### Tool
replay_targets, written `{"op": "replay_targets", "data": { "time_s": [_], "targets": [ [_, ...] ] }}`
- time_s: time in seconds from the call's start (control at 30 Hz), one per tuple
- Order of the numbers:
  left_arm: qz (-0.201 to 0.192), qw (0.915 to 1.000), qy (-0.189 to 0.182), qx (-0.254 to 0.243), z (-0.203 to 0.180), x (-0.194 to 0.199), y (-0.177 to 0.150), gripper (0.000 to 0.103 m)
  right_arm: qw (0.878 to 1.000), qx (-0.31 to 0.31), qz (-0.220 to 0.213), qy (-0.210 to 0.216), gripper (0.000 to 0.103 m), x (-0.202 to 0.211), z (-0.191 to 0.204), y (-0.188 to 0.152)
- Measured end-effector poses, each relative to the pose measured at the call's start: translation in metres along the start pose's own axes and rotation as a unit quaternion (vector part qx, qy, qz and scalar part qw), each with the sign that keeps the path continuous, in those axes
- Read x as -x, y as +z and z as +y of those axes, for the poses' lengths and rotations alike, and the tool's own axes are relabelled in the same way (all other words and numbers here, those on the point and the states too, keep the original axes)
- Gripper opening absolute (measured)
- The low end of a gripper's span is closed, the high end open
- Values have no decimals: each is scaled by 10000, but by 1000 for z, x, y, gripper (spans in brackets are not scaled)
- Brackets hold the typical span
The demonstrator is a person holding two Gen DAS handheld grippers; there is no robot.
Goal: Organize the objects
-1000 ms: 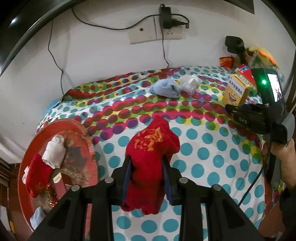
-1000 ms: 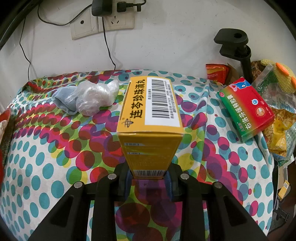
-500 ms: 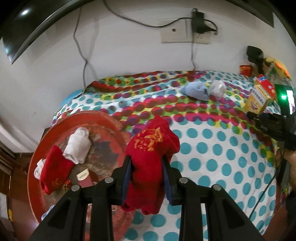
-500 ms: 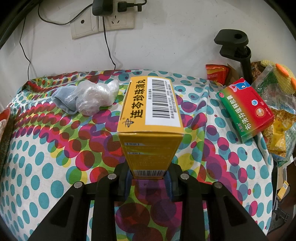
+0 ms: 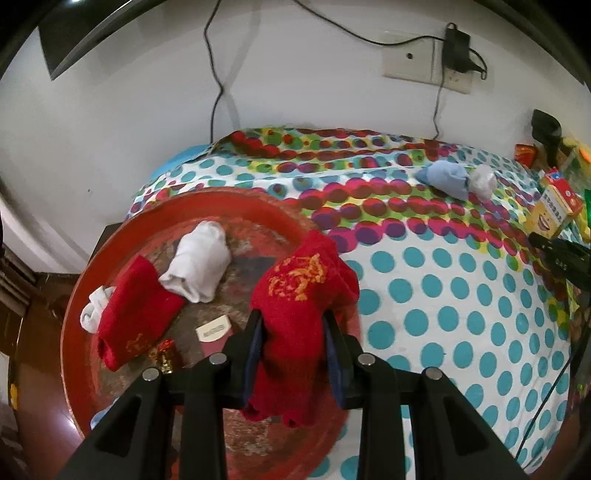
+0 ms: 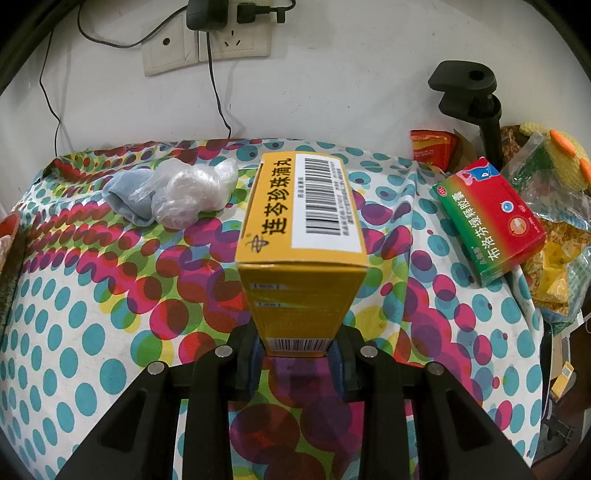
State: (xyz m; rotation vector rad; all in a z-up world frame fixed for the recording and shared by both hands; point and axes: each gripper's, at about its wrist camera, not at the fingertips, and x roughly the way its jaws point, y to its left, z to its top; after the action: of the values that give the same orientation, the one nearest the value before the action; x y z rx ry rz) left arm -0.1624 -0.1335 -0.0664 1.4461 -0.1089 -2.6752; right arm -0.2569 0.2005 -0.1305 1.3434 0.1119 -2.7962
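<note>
My left gripper (image 5: 293, 332) is shut on a red sock with gold embroidery (image 5: 303, 291), held over the right part of a round red tray (image 5: 110, 258). In the tray lie another red sock (image 5: 133, 314) and a rolled white sock (image 5: 199, 266). My right gripper (image 6: 295, 341) is shut on an upright yellow medicine box (image 6: 301, 236) above the spotted tablecloth (image 6: 92, 332). A blue sock (image 6: 127, 195) and a clear plastic bundle (image 6: 192, 192) lie at the back of the table; the blue sock (image 5: 447, 179) shows in the left wrist view too.
A red and green medicine box (image 6: 487, 218) lies at the right, beside a bag of snacks (image 6: 554, 229) and a black clamp stand (image 6: 476, 99). Wall sockets with a plugged charger (image 6: 207, 18) sit above the table. A small card (image 5: 212, 330) lies in the tray.
The left gripper has carried the red sock leftward, from over the tablecloth to over the red tray. The right gripper and the yellow box have not moved.
</note>
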Motion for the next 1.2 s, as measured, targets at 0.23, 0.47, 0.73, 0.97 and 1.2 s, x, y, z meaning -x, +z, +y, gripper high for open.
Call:
{"op": "replay_targets", "data": {
  "time_s": [0.23, 0.47, 0.73, 0.97, 1.2],
  "targets": [
    [73, 9997, 150, 171, 26, -6, -5, 31, 10000, 11, -1, -14, 28, 0, 0, 0],
    [130, 9989, 330, 316, 54, -11, -11, 31, 10000, 55, -5, -55, 28, 1, 1, 1],
    [196, 9973, 496, 512, 85, -19, -21, 32, 9999, 113, -13, -113, 29, 1, 2, 0],
    [151, 9969, 522, 560, 96, -19, -23, 34, 9997, 184, -23, -183, 29, 2, 4, 0],
    [-90, 9935, 730, 873, 98, -10, -28, 48, 9992, 289, -37, -281, 29, 2, 5, 0]
  ]
}}
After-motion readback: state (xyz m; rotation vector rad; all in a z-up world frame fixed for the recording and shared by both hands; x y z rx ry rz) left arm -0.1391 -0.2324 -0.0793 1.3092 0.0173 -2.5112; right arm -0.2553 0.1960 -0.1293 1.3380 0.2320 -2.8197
